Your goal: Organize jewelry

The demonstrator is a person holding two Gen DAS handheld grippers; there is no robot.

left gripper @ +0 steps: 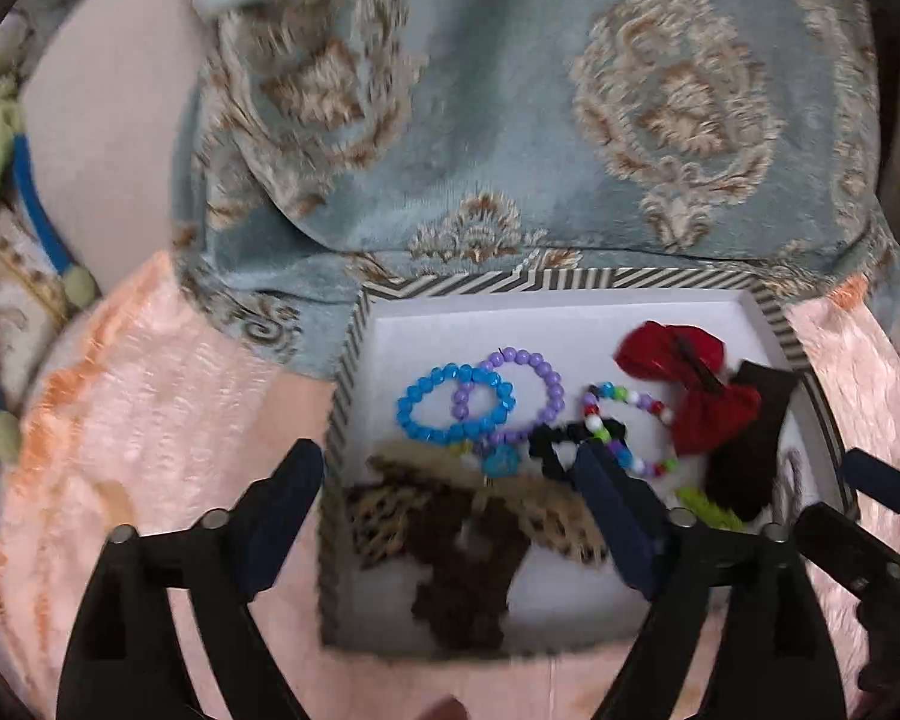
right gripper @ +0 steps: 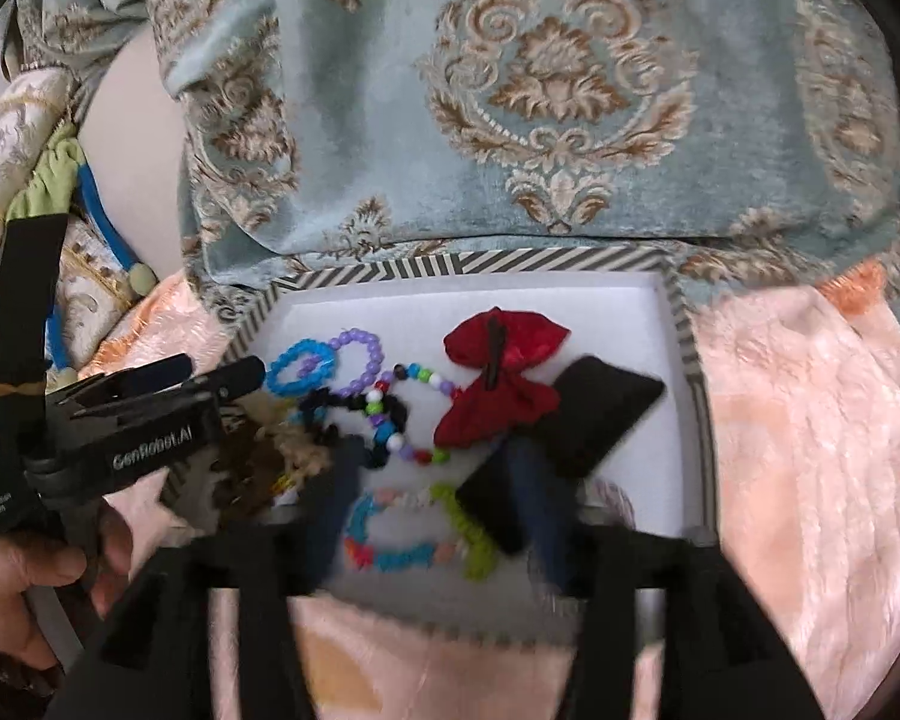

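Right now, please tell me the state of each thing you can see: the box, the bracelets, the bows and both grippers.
Striped box: open, no lid on it.
Blue bracelet: flat in box, overlapping purple bracelet.
Multicolour bracelet: flat in box.
Red bow: lying in box.
Left gripper: open, holding nothing.
Right gripper: open, over the box.

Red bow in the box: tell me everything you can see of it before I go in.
The red bow looks like crinkled satin fabric, two puffed lobes pinched at a dark clip bar across its middle. It lies tilted in the striped-rim box, on the white floor, its lower lobe touching a black flat piece. Neither claw touches it.
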